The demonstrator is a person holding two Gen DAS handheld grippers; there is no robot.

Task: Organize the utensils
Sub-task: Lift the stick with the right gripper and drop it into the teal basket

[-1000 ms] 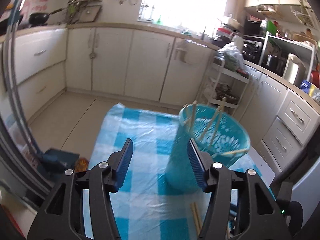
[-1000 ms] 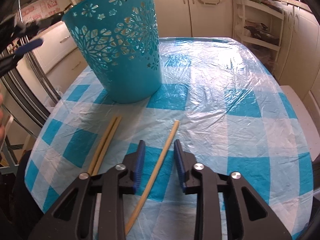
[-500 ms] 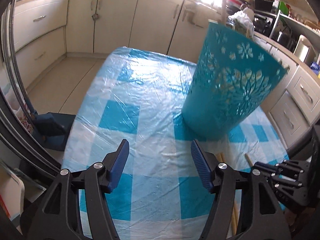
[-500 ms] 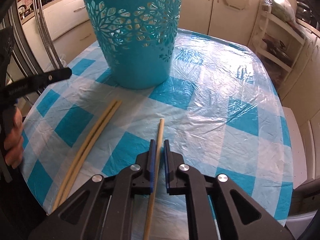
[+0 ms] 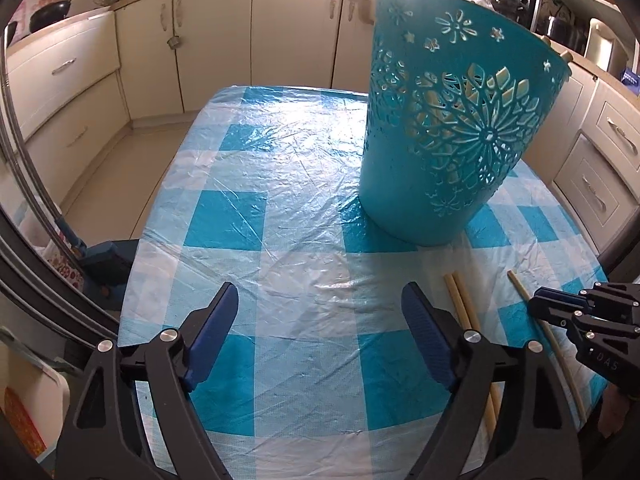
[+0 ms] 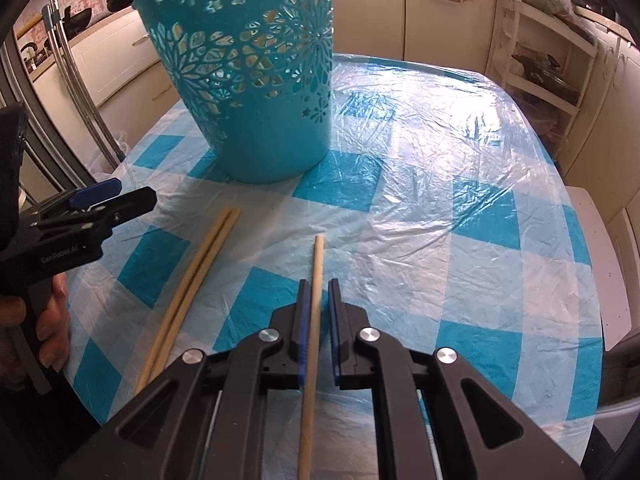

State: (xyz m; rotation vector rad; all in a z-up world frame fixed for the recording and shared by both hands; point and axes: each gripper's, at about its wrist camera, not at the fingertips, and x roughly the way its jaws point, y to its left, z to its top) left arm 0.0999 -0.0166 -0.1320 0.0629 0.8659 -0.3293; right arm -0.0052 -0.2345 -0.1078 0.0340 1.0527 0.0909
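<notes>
A teal cut-out basket (image 6: pixel 256 80) stands on the checked tablecloth with several chopsticks inside; it also shows in the left wrist view (image 5: pixel 452 128). My right gripper (image 6: pixel 318 292) is shut on a single wooden chopstick (image 6: pixel 318 256) that lies on the cloth; the same chopstick (image 5: pixel 520 286) and gripper (image 5: pixel 540 306) show at the right in the left wrist view. A pair of chopsticks (image 6: pixel 200 264) lies to its left, also seen in the left wrist view (image 5: pixel 460 300). My left gripper (image 5: pixel 320 320) is open and empty, low over the cloth left of the pair; its tip (image 6: pixel 116 196) shows in the right wrist view.
The table (image 5: pixel 248 184) has a blue and white checked plastic cover. Cream cabinets (image 5: pixel 280 32) ring the room. A white shelf rack (image 6: pixel 540 64) stands beyond the table's far right. A blue object (image 5: pixel 106 260) sits on the floor at the left.
My right gripper closed on the single chopstick from an open stance. My left gripper swung down from above the basket's rim to low over the cloth, staying open.
</notes>
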